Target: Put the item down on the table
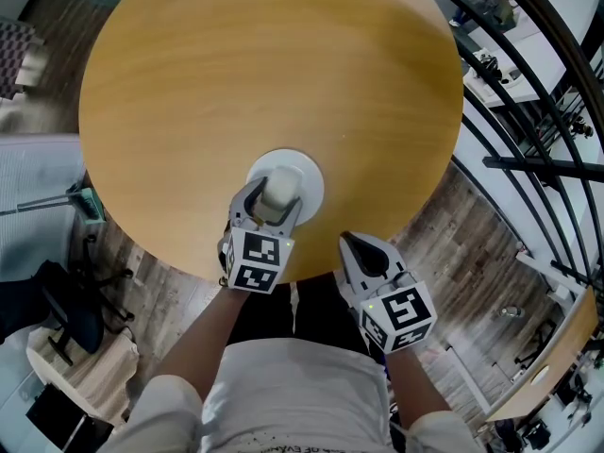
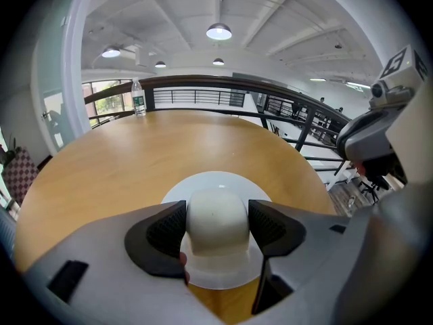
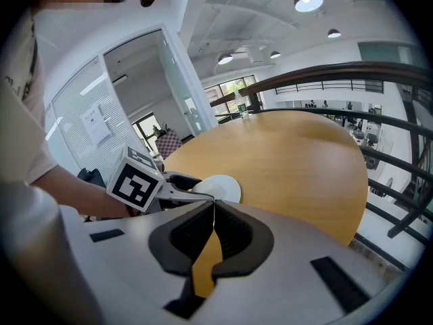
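Note:
A white item with a round flat base [image 1: 304, 172] and a cream domed top [image 2: 217, 214] is at the near edge of the round wooden table [image 1: 264, 64]. My left gripper [image 1: 275, 192] is shut on the dome, one dark pad pressing on each side [image 2: 218, 223]. I cannot tell whether the base touches the wood. My right gripper [image 1: 363, 246] hangs just off the table's near edge, to the right of the left one, shut with nothing in it [image 3: 214, 212]. In the right gripper view the white item [image 3: 222, 187] and the left gripper's marker cube [image 3: 137, 185] show to the left.
A water bottle [image 2: 139, 98] stands at the table's far edge. Black curved railings [image 1: 528, 111] run along the right side. A dark chair [image 1: 57, 300] stands on the wooden floor at lower left. The rest of the tabletop [image 2: 135, 161] is bare wood.

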Available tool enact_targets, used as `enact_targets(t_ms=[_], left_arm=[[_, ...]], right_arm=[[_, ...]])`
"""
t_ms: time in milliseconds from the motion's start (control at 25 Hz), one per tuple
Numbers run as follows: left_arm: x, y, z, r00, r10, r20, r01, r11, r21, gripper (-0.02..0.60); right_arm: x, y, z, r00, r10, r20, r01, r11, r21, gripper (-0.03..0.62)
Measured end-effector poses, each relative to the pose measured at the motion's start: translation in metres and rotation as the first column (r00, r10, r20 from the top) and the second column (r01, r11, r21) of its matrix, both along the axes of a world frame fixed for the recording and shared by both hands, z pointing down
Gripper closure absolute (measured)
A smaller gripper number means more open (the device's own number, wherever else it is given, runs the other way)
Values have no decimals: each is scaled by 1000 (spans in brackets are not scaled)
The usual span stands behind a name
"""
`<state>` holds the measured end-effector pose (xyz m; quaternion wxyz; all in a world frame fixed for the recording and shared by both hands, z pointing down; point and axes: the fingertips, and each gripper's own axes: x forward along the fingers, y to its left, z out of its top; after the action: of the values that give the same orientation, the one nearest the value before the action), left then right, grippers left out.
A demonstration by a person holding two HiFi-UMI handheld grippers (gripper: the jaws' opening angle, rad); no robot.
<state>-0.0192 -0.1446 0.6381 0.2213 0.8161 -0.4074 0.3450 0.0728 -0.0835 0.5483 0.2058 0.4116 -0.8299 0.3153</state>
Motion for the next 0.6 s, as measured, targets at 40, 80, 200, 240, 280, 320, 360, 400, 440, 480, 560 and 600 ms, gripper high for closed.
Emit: enact_targets(t_ms=[40,80,200,240,280,320,360,400,440,480,560,600], left_arm=[[0,0,1,1000,-2,2,2,1000,-4,278],[-1,1,2,1000,-4,3,4,1000,-8,278],[-1,3,5,1000,-4,15,5,1000,-16,279],[0,3,5,1000,-4,18,4,1000,-17,279],[0,3,6,1000,-2,24,3,1000,-17,279],[0,3,7,999,1,32,-1,1000,-15,279],[1,3,7,999,8,46,-7,1000,-11,279],[1,4,8,998,18,64,-18,1000,-5,279],[1,4,9,996,29,84,-29,1000,1,279],[1,5,10,994,38,99,-39,999,6,279],[1,5,11,993,43,111,-44,999,7,278],[0,5,12,993,42,112,-43,999,5,278]], right_arm=[[0,0,0,1000,0,0,0,1000,-1,568],[0,1,1,1000,0,0,0,1000,-1,568],[2,3,1,1000,2,2,-2,1000,-2,568],[2,3,0,1000,2,3,-2,1000,-2,568],[3,4,0,1000,2,3,-2,1000,-2,568],[3,4,0,1000,2,4,-2,1000,-1,568],[3,4,0,1000,2,4,-2,1000,-1,568],[3,5,0,1000,2,4,-2,1000,0,568],[3,5,0,1000,2,4,-2,1000,1,568],[2,6,0,1000,1,4,-1,1000,2,568],[1,7,0,1000,0,4,0,1000,4,568],[0,6,0,1000,-1,3,1,1000,4,568]])
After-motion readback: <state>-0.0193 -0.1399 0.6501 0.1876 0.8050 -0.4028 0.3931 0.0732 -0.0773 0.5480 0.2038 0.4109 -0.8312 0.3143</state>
